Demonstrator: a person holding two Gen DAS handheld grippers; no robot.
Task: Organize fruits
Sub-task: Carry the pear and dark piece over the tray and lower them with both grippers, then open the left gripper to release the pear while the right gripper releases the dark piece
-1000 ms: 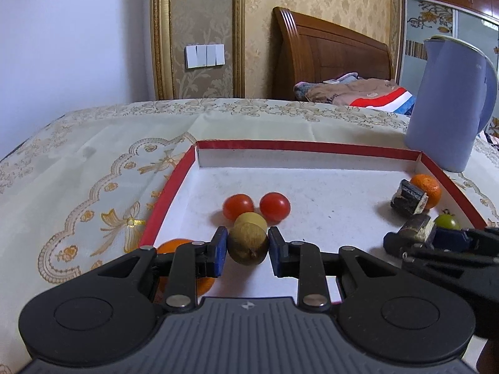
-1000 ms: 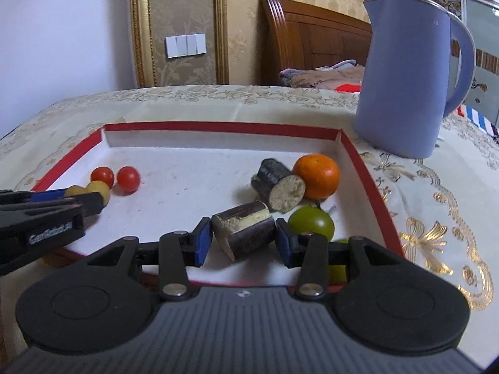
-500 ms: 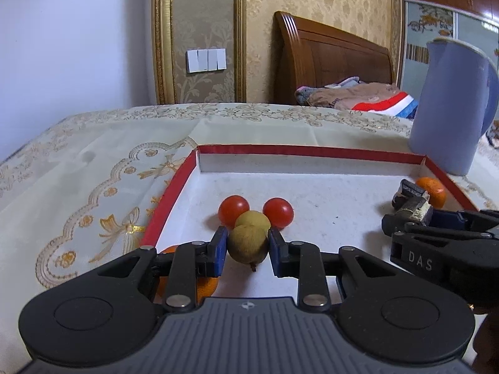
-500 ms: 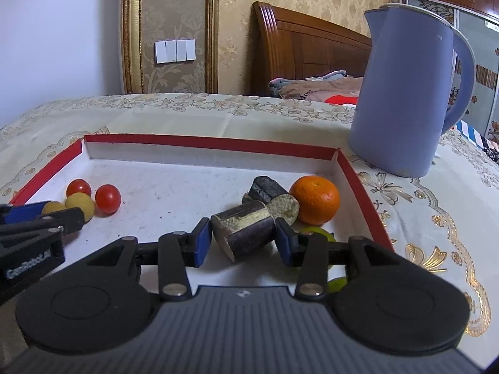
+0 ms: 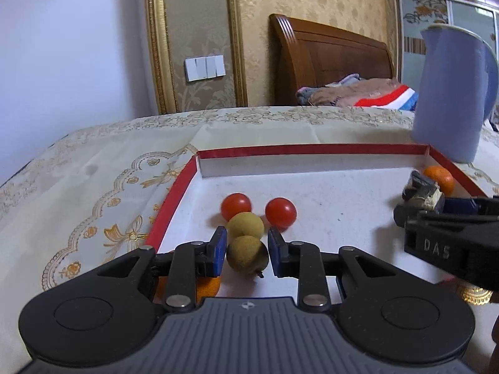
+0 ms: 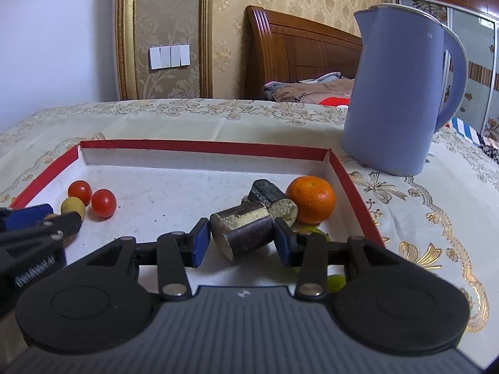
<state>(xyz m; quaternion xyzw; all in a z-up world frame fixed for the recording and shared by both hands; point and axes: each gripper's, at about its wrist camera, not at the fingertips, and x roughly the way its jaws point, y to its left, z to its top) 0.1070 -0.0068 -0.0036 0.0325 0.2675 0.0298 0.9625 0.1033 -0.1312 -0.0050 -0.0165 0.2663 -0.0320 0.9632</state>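
Note:
A red-rimmed white tray [image 5: 312, 149] [image 6: 202, 146] lies on the table. My left gripper [image 5: 246, 252] straddles a tan longan [image 5: 247, 256] with small gaps at both pads; a second longan [image 5: 244, 225] and two cherry tomatoes [image 5: 236, 204] [image 5: 280, 212] lie just beyond. My right gripper [image 6: 241, 240] has a dark sugarcane piece [image 6: 243, 232] between its pads, with a gap on the left. Another sugarcane piece [image 6: 274, 198], a tangerine [image 6: 311, 200] and a green fruit [image 6: 312, 230] sit at the tray's right.
A blue kettle [image 6: 396, 93] stands on the tablecloth behind the tray's right corner. An orange fruit [image 5: 205, 288] lies under my left gripper near the tray's front edge. Another green fruit [image 6: 336, 282] shows below my right gripper. A wooden bed stands behind.
Both grippers have pulled back and risen slightly. The left jaws have opened around the longan, and the right jaws have loosened around the sugarcane piece, which sits lower in the tray.

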